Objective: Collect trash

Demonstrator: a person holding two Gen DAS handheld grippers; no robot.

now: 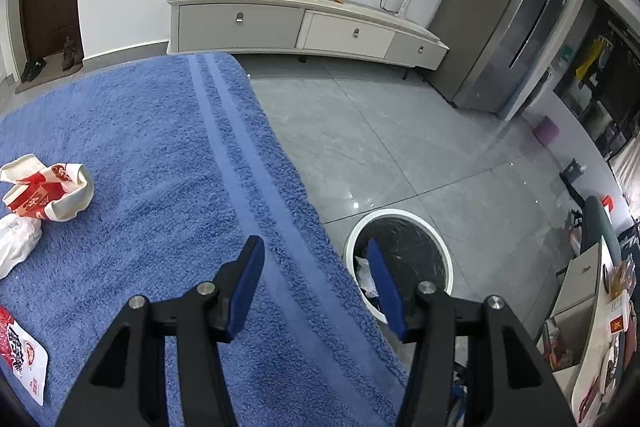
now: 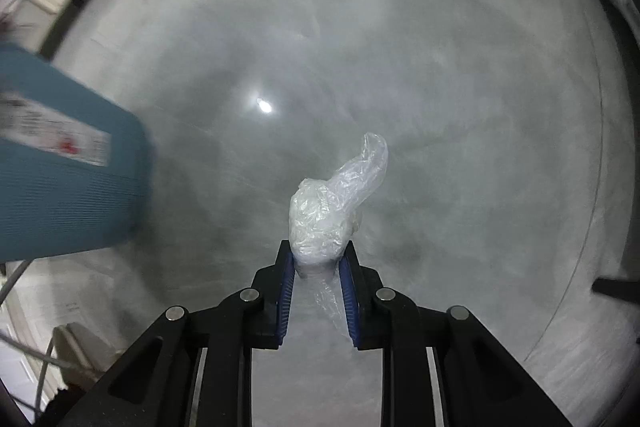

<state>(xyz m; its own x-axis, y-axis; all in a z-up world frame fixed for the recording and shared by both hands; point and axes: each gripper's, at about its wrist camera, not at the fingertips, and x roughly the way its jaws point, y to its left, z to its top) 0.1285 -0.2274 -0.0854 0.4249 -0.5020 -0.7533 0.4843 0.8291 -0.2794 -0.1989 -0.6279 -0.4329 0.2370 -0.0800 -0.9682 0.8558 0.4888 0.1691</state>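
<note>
Jaws of your right gripper (image 2: 318, 261) are pinching a crumpled clear plastic bag (image 2: 332, 215); the blue pads press on its lower part from both sides. Your left gripper (image 1: 316, 281) is spread and holds nothing; it hangs over the edge of the blue towel (image 1: 160, 155).

For progress, I judge you are in the middle. The bin (image 1: 400, 259) with white rim stands on the floor just beside the towel, and some pale crumpled trash already lies inside it. One piece is in your right grip, above grey floor; the bin does not show in the right wrist view, so I cannot tell how near it is. On the towel three pieces are left: a red and white paper wrapper (image 1: 48, 191), a white crumpled bag (image 1: 18, 243) touching it, and a red snack packet (image 1: 24, 359) at the lower left edge.

The held bag is long in shape. Its long axis runs away from the jaws, about along the fingers, and the twisted free end leans to the right in that view. A short thin tail hangs back between the pads.
</note>
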